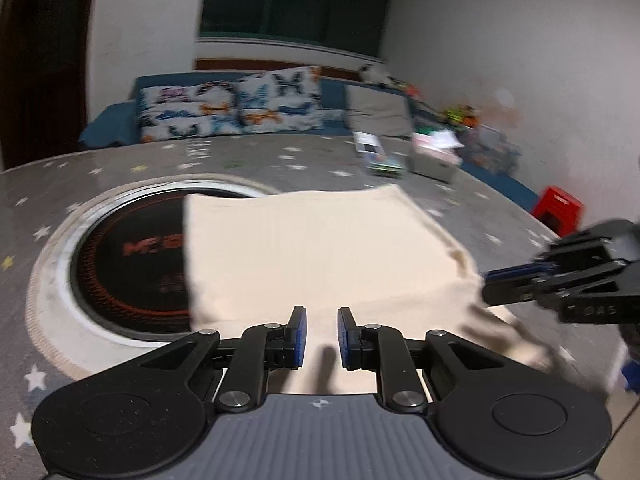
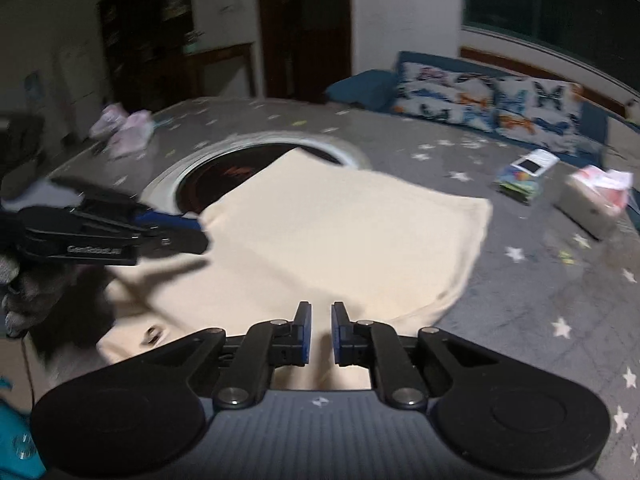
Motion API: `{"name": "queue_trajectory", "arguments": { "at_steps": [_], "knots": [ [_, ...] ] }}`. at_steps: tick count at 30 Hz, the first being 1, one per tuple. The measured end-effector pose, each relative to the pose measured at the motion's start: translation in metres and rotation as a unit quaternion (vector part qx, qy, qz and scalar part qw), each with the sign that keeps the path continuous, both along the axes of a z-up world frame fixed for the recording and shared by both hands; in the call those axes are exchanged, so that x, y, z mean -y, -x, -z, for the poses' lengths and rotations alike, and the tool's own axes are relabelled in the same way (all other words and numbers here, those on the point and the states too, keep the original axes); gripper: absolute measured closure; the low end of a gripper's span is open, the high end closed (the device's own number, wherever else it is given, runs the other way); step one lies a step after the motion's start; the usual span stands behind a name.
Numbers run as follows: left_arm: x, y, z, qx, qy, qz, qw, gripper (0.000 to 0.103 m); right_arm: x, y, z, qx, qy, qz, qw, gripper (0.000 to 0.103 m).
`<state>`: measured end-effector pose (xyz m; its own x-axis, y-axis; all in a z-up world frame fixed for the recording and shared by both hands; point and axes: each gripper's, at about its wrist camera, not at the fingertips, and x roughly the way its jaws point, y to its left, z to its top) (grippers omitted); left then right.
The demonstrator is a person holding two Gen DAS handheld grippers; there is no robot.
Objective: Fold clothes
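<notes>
- Cloth point(image 1: 320, 256): a cream garment lying on the table point(image 1: 120, 160), in what looks like a rough rectangle with at least one layer doubled over. The far edge is straight and the right corner shows stacked hems. Its left part covers the hob point(image 1: 120, 264), a round cooktop set into the table. Nearer the camera a lower layer spreads wider than the upper one.
- Stage, as a judgement: the upper panel lies flat over a wider lower layer. This fits a fold just laid down or one about to be taken further; the views do not settle which.
- Left gripper point(image 1: 322, 332): low over the near left edge of the cloth, jaws narrowly apart with cloth visible through the gap. Nothing seems pinched. The right wrist view shows it side-on at that edge, tips touching or just beside the cloth.
- Right gripper point(image 2: 321, 332): over the near right edge, jaws also narrowly apart and seemingly empty. One gripper at each side suits a two-corner lift or smoothing.
- Surroundings: a phone point(image 2: 534, 164) on a small stack and a tissue box point(image 2: 592, 204) stand well apart to the right, and pink bundles point(image 2: 128, 132) at the far left, leaving the folding area free. Motion blur limits finer detail.
</notes>
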<state>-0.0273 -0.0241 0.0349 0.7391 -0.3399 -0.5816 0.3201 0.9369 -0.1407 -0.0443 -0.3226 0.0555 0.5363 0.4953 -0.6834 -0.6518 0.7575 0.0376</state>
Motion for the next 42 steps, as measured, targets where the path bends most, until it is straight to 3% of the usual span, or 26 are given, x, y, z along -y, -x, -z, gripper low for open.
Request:
{"name": "queue_trajectory", "arguments": {
  "at_steps": [7,15,26,32,34,40,42],
  "knots": [
    [0.032,0.022,0.014,-0.002,-0.036,0.067,0.9971,0.085,-0.006,0.015,0.015,-0.025,0.038,-0.034,0.998,0.093],
    [0.031,0.038,0.016,0.011,-0.049,0.076,0.9958,0.082,-0.012,0.024,0.016,-0.022,0.038,-0.046,0.998,0.092],
    [0.011,0.049,-0.001,0.028,-0.051,0.045,0.9973,0.080,-0.023,0.029,0.007,0.002,0.026,-0.060,0.998,0.090],
    [-0.019,0.044,0.011,-0.007,-0.033,-0.013,0.9994,0.080,-0.027,0.026,0.020,-0.017,0.026,-0.067,0.997,0.089],
    [-0.025,0.048,0.009,-0.006,-0.031,-0.010,0.9994,0.079,-0.023,0.026,0.016,-0.015,0.026,-0.063,0.998,0.085],
    [-0.026,0.072,0.002,0.020,-0.067,0.055,0.9960,0.064,-0.006,0.033,0.008,-0.009,0.049,-0.057,0.997,0.082],
    [-0.015,0.080,0.006,0.037,-0.094,0.082,0.9915,0.049,-0.003,0.035,0.007,-0.008,0.054,-0.057,0.997,0.073]
  ]
}}
